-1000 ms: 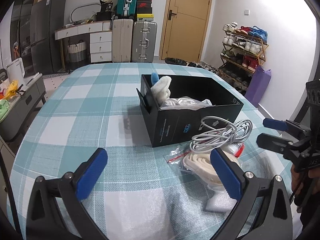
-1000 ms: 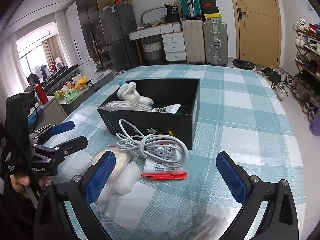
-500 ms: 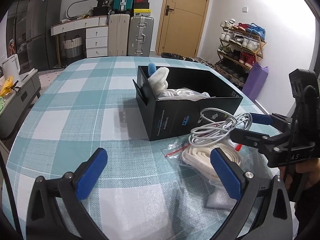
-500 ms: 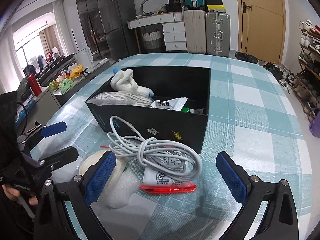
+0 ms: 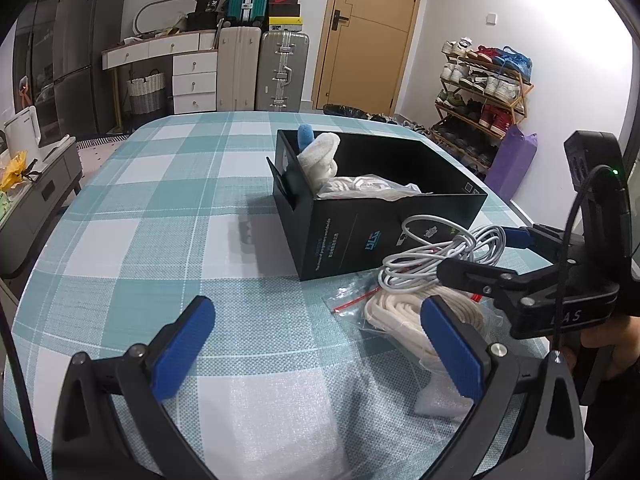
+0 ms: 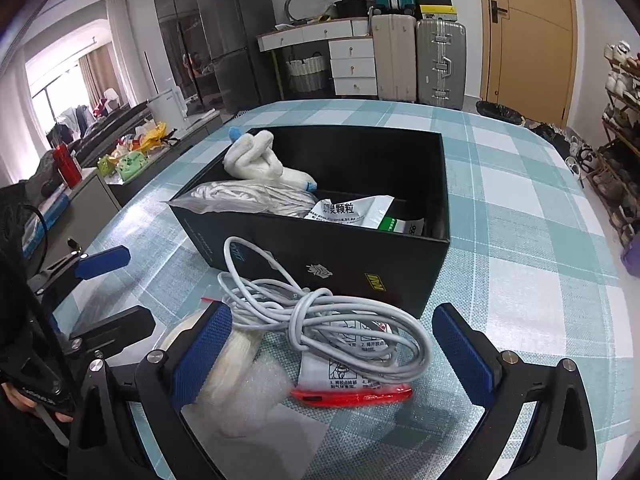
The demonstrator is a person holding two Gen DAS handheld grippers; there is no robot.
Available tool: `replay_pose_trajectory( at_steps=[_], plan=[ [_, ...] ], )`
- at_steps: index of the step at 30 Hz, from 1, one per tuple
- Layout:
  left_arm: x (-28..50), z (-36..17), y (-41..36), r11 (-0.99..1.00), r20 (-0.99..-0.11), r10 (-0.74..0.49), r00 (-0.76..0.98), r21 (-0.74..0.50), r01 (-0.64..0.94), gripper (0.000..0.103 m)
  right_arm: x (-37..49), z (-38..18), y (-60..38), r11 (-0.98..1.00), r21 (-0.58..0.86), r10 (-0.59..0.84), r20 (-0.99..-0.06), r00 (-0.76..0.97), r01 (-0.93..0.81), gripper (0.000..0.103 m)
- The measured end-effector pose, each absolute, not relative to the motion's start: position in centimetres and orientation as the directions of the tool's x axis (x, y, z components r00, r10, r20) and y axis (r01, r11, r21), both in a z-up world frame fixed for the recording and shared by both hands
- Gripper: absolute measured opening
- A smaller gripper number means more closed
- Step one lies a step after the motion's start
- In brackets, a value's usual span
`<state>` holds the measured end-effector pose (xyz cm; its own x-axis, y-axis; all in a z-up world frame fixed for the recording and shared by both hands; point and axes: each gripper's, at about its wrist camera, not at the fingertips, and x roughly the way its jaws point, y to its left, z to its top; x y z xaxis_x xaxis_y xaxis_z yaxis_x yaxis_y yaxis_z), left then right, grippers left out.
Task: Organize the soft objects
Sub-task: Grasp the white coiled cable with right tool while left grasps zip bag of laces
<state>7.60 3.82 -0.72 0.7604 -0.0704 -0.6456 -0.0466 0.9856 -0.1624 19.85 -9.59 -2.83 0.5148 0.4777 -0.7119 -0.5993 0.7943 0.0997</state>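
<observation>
The right gripper (image 6: 332,344) has closed in on the coiled cable (image 6: 328,320), jaws wide, beside the black box (image 6: 320,248); left gripper (image 5: 316,344) jaws wide over the counter (image 5: 160,216).

A lived-in home: a checked table (image 5: 168,208), suitcases (image 5: 260,68) stacked by a wooden door (image 5: 368,32) far off, a shoe rack (image 5: 484,92) right, a fridge (image 6: 232,40) left.

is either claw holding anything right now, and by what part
Nothing is held. The right claw is open, its pads either side of the coiled white cable without touching it. The left claw is open over bare tablecloth.
</observation>
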Motion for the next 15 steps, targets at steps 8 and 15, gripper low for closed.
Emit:
replay_pose_trajectory(
  at_steps=[8,15],
  plan=[
    [7.5,-0.7,3.8,0.985,-0.645,-0.071,0.761,-0.165,-0.048,0.103,20.2,-3.3,-9.3,0.772,0.14,0.509,-0.721,0.471,-0.62,0.086],
    [7.5,-0.7,3.8,0.985,-0.646,-0.069,0.76,-0.164,-0.049,0.103,19.2,-3.0,-10.5,0.758,0.154,0.54,-0.693,0.478,-0.634,0.067]
  ],
)
